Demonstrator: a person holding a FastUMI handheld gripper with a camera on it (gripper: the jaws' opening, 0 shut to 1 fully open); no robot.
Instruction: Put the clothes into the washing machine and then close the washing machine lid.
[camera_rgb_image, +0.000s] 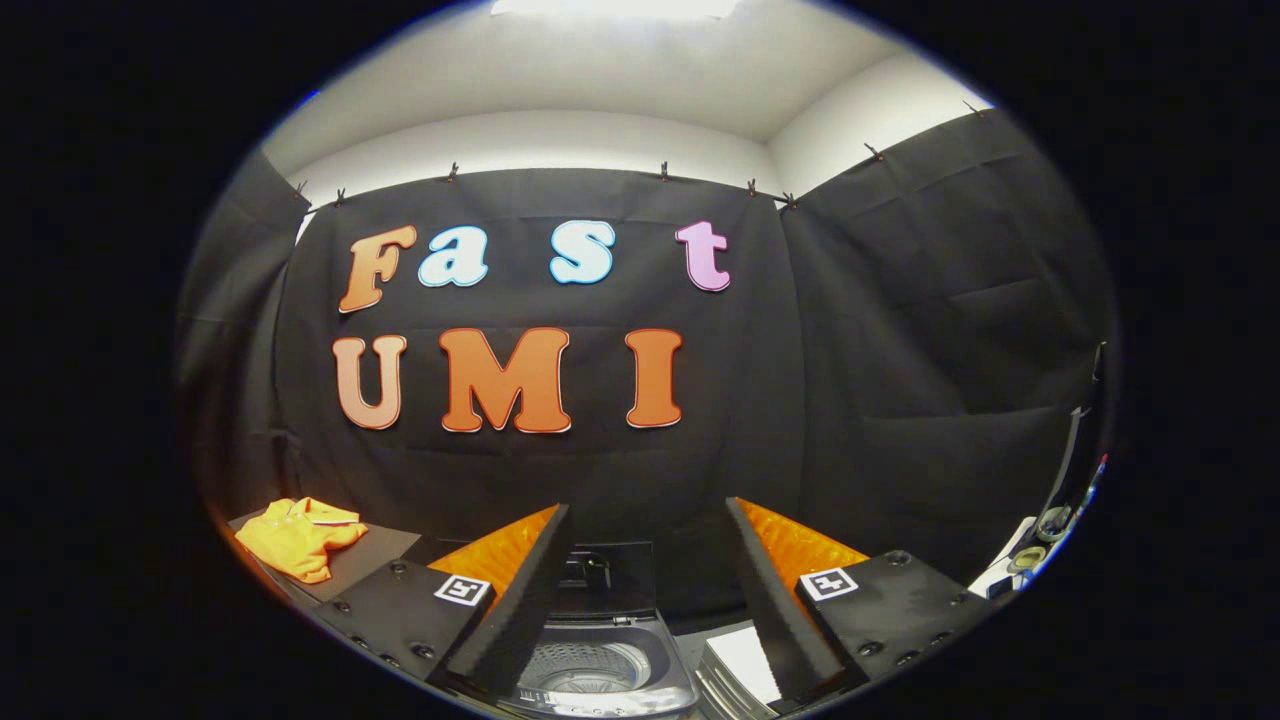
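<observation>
the black cloth wall (850, 400) of the booth takes up most of the gripper view, hung by small clips from a line below a pale upper wall and ceiling (640, 90), with a bright light at the very top. low down, the claw (648, 520) points forward toward the wall, its two fingers (520, 590) spread wide apart with nothing held between them; each finger carries a square black-and-white marker (465, 589) on its block. between the fingers and just below them sits the washing machine (600, 660), a small top-loading one with its lid (610, 575) standing up open at the back, so that the round perforated drum (585, 672) shows inside. the drum looks bare as far as can be seen, though the fingers cover its sides. just beside the machine, next to the right finger, lies a pale flat thing (745, 665) with ridged edges; what it is cannot be told. off to the left, beyond the left finger and well apart from the machine, an orange shirt (298, 537) with a collar lies crumpled on a dark surface (385, 545) near the wall, touched by nothing. at the far right some small things (1050, 525) sit on a light ledge, too small and bent by the lens to name.
</observation>
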